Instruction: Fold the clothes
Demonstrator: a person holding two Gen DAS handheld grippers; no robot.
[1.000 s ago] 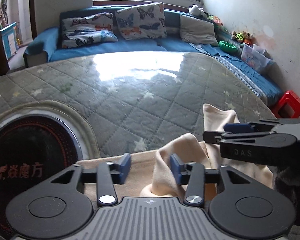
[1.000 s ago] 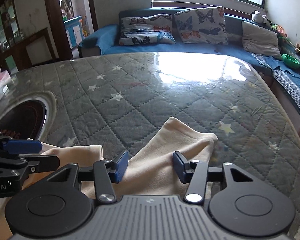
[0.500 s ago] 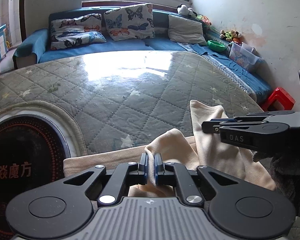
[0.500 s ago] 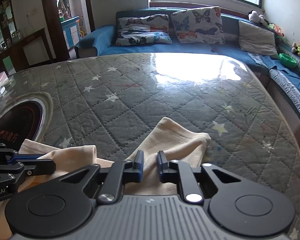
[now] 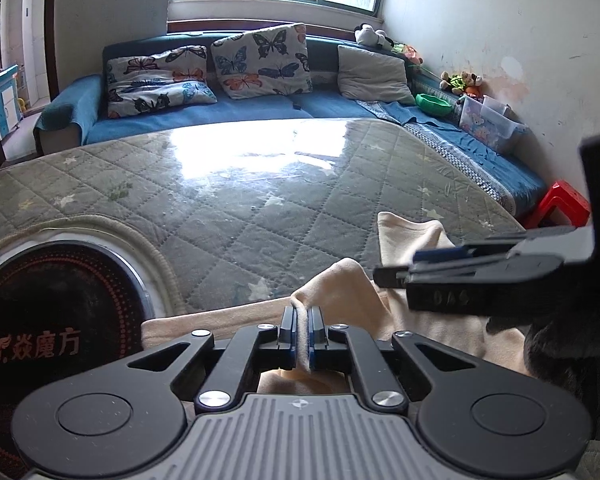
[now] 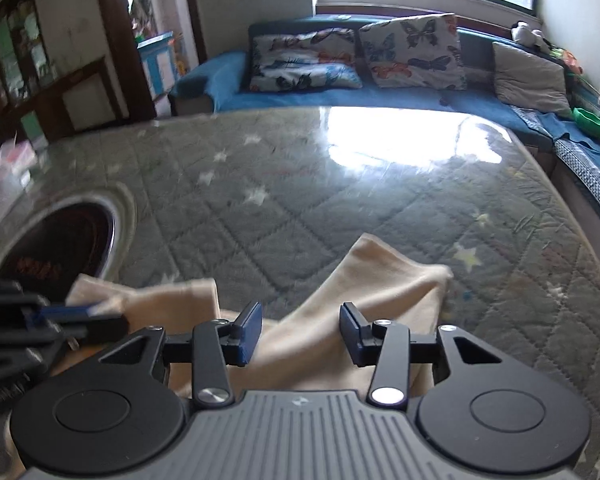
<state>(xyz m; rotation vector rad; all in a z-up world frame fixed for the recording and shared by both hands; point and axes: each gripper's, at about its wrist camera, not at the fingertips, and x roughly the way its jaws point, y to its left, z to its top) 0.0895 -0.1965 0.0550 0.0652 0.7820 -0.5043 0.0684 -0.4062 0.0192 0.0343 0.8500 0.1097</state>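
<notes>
A cream garment (image 5: 404,236) lies crumpled at the near edge of the quilted table (image 5: 260,208). My left gripper (image 5: 302,316) is shut on a raised fold of it, with cloth pinched between the blue pads. In the right wrist view the same garment (image 6: 380,280) spreads forward and to the right. My right gripper (image 6: 300,320) hovers over it with its jaws opening; cloth lies between and below the pads, which do not press on it. Each gripper shows in the other's view: the right gripper (image 5: 396,270) from the side, and the left gripper (image 6: 80,316) at the left edge.
A round black cooktop (image 5: 60,300) is set into the table at the left. A blue sofa (image 5: 260,108) with butterfly pillows runs along the far side and right. A red stool (image 5: 564,204) stands by the right wall. Small boxes (image 6: 8,168) sit at the table's far left.
The left gripper closed on a fold of the cream garment and holds it. The right gripper closed over the cloth, then spread apart again.
</notes>
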